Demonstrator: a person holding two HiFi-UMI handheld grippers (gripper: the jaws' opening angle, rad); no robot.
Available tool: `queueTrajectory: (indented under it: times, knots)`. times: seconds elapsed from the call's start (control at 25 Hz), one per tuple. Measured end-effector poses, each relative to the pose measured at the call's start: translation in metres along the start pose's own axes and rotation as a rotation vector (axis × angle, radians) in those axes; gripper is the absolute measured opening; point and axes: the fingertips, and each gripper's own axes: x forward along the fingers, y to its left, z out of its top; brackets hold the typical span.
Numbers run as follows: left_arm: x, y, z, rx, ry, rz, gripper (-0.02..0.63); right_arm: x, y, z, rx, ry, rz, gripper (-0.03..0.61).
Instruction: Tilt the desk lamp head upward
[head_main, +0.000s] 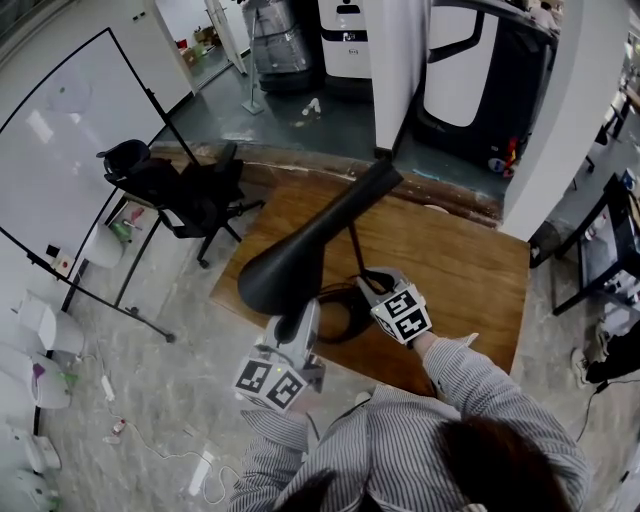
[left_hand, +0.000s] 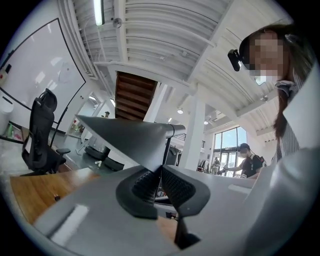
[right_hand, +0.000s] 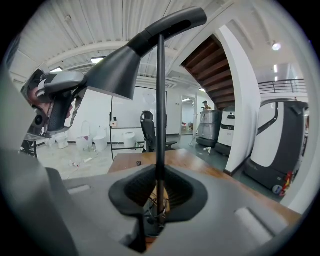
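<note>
- While the left tongs (left_hand: 160, 172) are clamped shut on the rim of the desk lamp head (left_hand: 131, 136), the right tongs (right_hand: 160, 186) are closed around the thin stem (right_hand: 160, 100), low down.
- Lamp's standing on the wooden counter (head_main: 460, 270), near the front edge, with the head sloping down toward the person.
- Head looks like smooth, rigid metal and fairly light, so I'd guess a rim pinch could slip, and the joint probably pushes back a bit.
- Bracing the stem seems smart, since that skinny lamp looks tippy.
</note>
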Motion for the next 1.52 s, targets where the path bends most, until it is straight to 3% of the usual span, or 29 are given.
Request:
queueTrajectory:
  times: [0.56,0.92,1.52]
  knots:
    - [-0.013,0.009,0.06,0.119,-0.022,0.061,0.025,-0.002,0.002,0.0,-0.034,-0.02,-0.032,0.048]
    - [-0.017,0.006,0.098,0.224,-0.043,0.056,0.028,0.0,0.002,-0.001,-0.042,-0.03,-0.05,0.048]
    - [-0.013,0.006,0.136,0.314,-0.052,0.044,0.035,-0.002,0.009,0.001,-0.032,-0.033,-0.097,0.048]
